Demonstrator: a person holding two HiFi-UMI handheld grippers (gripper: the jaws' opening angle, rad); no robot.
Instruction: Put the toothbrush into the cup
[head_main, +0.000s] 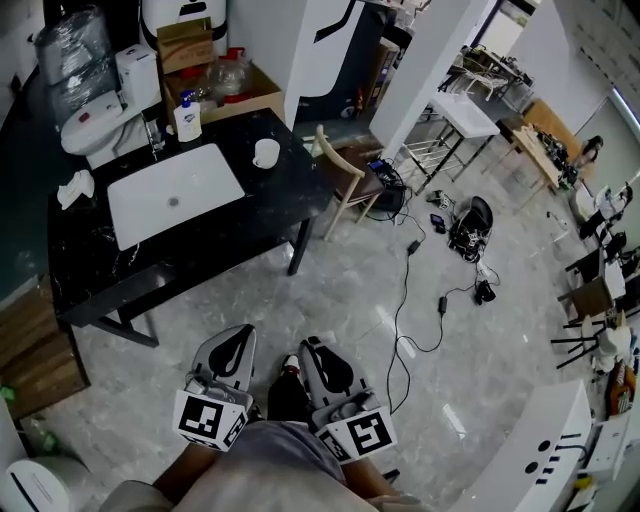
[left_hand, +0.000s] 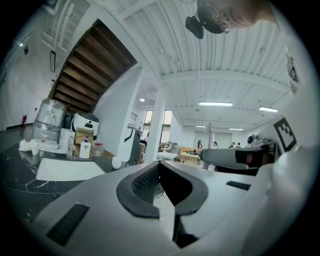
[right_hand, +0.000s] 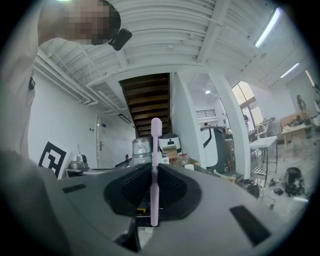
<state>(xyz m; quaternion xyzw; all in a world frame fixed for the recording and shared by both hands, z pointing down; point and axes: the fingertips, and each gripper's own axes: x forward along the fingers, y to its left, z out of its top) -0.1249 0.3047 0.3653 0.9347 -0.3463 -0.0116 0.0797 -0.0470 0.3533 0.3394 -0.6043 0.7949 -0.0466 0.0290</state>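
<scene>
From the head camera, we stand on a pale floor (head_main: 340, 290) with both tools held low at our front, the left gripper (head_main: 238, 338) and the right gripper (head_main: 312, 348) side by side and pointing toward a black table (head_main: 80, 250) well ahead. On that table a white cup (head_main: 265, 152) stands upright and alone, just past the right corner of a white sink (head_main: 140, 210), with a soap bottle (head_main: 187, 118) further back. In the left gripper view, the jaws meet at their tips with nothing between them, so this tool is closed and empty; the cup shows small on the table's edge beyond. In the right gripper view, the jaws are pressed onto the handle of a pink toothbrush (right_hand: 155, 140), which stands upright with its bristle head above the jaw tips and its tail below them. We judge the pickup done and the carry to be the step in hand, since the brush is held well apart from the cup. The next move calls for walking to the table, bringing the brush over the cup's mouth, tilting it so one end goes in, then easing the jaws apart without knocking the light cup over.
</scene>
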